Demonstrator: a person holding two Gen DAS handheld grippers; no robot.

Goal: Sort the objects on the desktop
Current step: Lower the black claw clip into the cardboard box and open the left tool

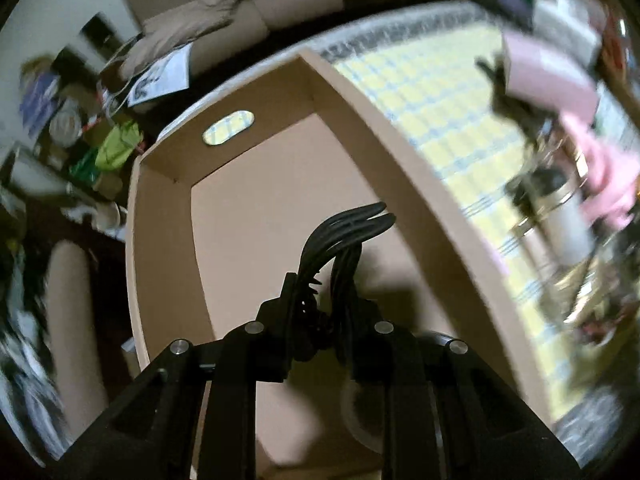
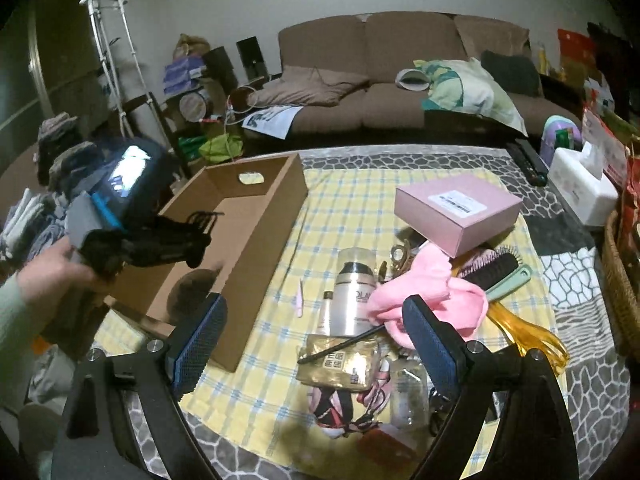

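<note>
Left wrist view: left gripper (image 1: 326, 280) pinching black hair clip (image 1: 352, 228), hanging over cardboard box (image 1: 160, 248). Best lowered near the floor before letting go, clear of the walls. Right gripper (image 2: 316, 344) spread wide, empty, above pile beside pink cloth (image 2: 424, 292).

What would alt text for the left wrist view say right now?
The left gripper is shut on a black claw hair clip, held above the open cardboard box. Beyond the box's right wall lies a yellow checked cloth with a blurred pink box.
</note>
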